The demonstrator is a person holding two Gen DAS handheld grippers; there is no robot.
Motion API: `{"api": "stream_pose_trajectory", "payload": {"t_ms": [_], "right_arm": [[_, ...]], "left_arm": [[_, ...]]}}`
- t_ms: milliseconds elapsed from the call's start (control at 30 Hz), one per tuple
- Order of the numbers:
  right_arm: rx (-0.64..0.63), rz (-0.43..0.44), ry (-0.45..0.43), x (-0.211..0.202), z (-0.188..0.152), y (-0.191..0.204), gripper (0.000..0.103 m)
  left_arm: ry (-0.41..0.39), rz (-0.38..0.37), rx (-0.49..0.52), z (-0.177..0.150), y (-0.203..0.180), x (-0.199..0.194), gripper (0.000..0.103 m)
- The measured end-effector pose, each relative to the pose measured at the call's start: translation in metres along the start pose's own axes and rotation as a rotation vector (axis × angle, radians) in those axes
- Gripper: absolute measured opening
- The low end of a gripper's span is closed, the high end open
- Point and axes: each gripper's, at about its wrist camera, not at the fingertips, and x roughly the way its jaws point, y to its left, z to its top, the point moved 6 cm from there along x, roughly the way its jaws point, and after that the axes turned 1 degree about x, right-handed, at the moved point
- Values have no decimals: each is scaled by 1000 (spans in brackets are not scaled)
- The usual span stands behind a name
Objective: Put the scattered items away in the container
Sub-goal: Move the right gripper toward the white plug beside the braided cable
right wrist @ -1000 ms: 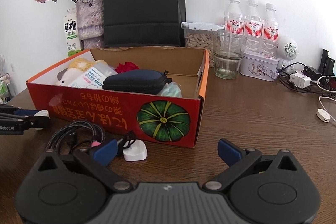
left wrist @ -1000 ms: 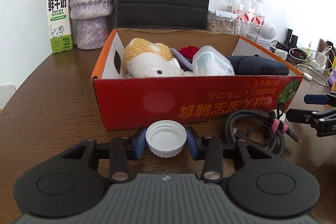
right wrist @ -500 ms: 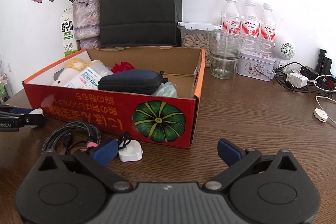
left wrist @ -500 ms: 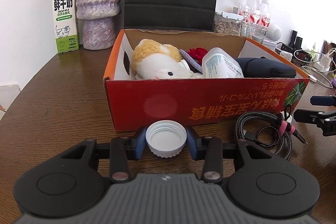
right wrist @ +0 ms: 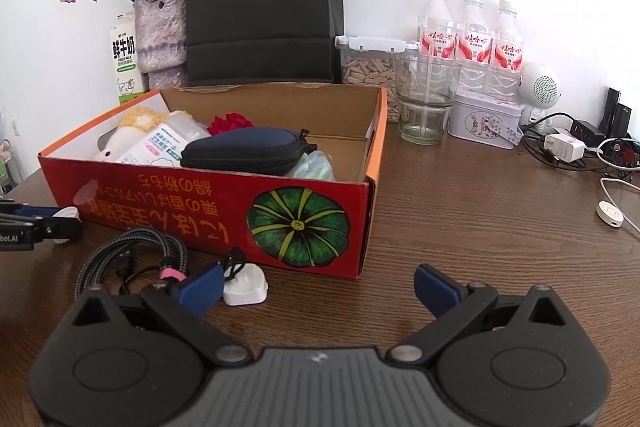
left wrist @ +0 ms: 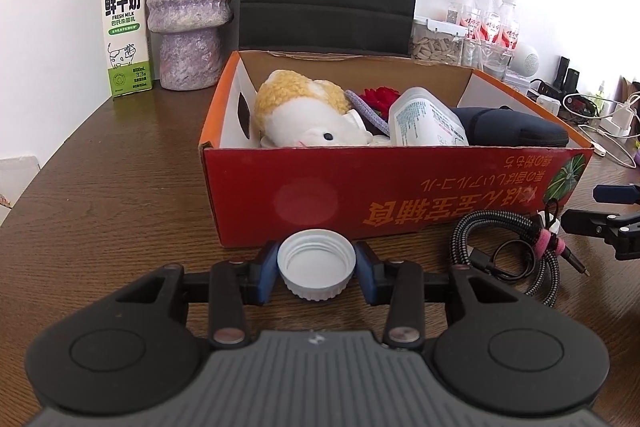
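Two grippers: both are low over the brown table (right wrist: 460, 195), on the near side of the red box (left wrist: 400, 187).
Left gripper (left wrist: 316, 269): its blue pads squeeze a white cap (left wrist: 316, 263) from both sides. The cap's open side faces up.
Right gripper (right wrist: 318, 287): its jaws are wide apart with nothing between the pads.
White plug (right wrist: 245, 289): lies on the table just in front of the red box, right beside the right gripper's left pad.
Braided cable (left wrist: 508, 251): coiled on the table in front of the red box, beside the plug.
Inside the red box: a fluffy toy (left wrist: 308, 117), a white bottle (left wrist: 424, 123), a dark pouch (left wrist: 516, 133) and a red flower (left wrist: 378, 95).
Behind the red box: a black bag (right wrist: 264, 3), a vase (left wrist: 188, 7) and a milk carton (left wrist: 126, 27).
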Motion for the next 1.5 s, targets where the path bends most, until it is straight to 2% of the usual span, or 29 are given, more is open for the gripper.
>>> {"api": "stream_pose_trajectory", "payload": {"t_ms": [1500], "right_arm": [[0, -13, 63, 10, -4, 0, 101]], "left_arm": [[0, 30, -35, 0, 6, 0, 41]]}}
